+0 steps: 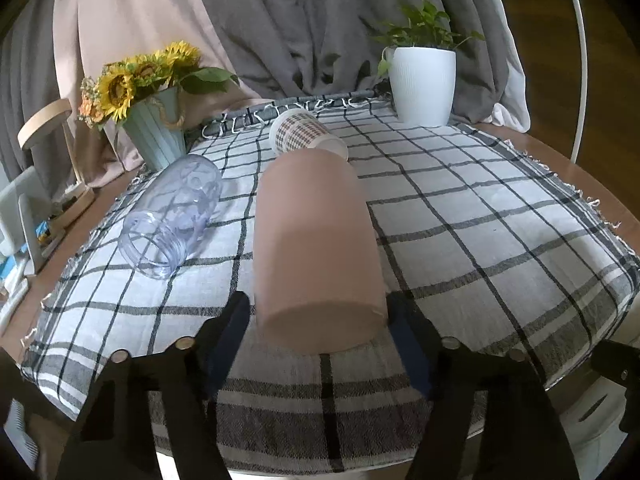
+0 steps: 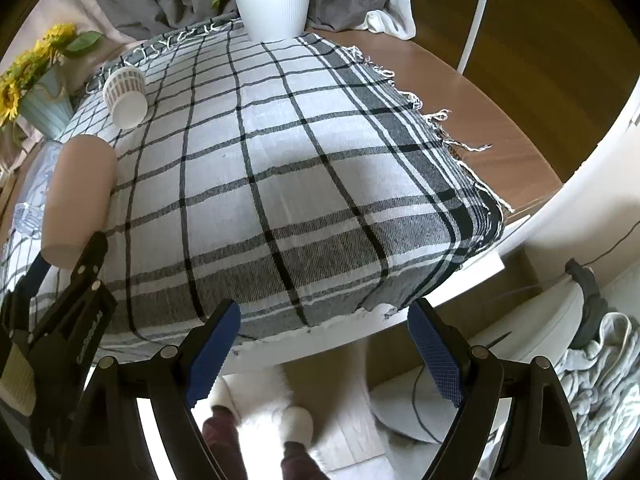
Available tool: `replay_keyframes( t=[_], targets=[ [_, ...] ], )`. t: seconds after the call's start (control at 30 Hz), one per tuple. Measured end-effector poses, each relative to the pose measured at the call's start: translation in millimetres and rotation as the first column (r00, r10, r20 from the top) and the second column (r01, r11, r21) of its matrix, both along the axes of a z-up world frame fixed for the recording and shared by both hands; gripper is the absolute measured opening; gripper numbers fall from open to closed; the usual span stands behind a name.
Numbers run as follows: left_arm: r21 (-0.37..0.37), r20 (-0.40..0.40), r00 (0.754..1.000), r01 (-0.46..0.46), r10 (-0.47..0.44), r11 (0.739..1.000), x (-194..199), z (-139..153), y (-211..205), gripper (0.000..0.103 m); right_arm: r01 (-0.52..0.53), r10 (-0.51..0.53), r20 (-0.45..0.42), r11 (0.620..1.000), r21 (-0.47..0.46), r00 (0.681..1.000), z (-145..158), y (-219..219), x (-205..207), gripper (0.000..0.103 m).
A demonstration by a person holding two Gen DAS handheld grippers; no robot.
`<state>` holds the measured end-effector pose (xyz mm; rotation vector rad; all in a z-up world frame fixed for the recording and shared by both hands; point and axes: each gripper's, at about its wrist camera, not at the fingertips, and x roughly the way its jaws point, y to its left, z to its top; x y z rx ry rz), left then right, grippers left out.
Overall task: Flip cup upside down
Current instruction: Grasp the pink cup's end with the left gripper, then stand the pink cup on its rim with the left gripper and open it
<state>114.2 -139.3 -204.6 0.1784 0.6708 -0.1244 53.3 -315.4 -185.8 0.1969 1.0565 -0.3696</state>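
Cup [image 1: 316,240] between left hand-held gripper [image 1: 318,320] fingers.

We count three cups lying on their sides: one pink cup [image 1: 316,240], one clear plastic cup [image 1: 172,218], one plaid paper cup [image 1: 304,134]. We count two pots: one white planter [image 1: 423,86], one sunflower vase [image 1: 158,136]. One checked cloth [image 1: 480,220] covers one bench [image 1: 580,184].

Home living space, round wooden tabletop [image 2: 500,112] under a checked cloth [image 1: 460,232], sunflower bouquet [image 1: 132,80], potted plant [image 1: 424,80], draped curtains [image 1: 300,28], slippered feet [image 2: 296,424] on floor
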Motion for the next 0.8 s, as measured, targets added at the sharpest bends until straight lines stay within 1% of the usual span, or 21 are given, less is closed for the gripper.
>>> replay_keyframes(
  t=[0.23,0.37,0.53,0.8],
  targets=[
    [-0.017,-0.022,1.0,0.009,-0.01,1.0,3.6,4.2,2.8,0.063,-0.003,0.003,-0.003,1.0,0.015,1.0,-0.3,1.4,1.3,0.086],
    [-0.034,-0.022,1.0,0.017,-0.018,0.999,4.8,15.7,6.9,0.063,-0.01,0.009,0.011,1.0,0.025,1.0,4.9,3.6,3.5,0.086],
    [-0.07,-0.036,0.999,0.01,-0.012,0.998,13.5,32.8,13.5,0.063,-0.027,0.025,0.054,0.999,0.028,0.998,19.3,7.6,8.7,0.086],
    [-0.118,-0.05,0.999,0.016,-0.022,0.993,40.4,54.8,21.9,0.062,-0.021,0.014,0.111,0.998,0.056,0.994,34.1,10.7,23.1,0.086]
  ],
)
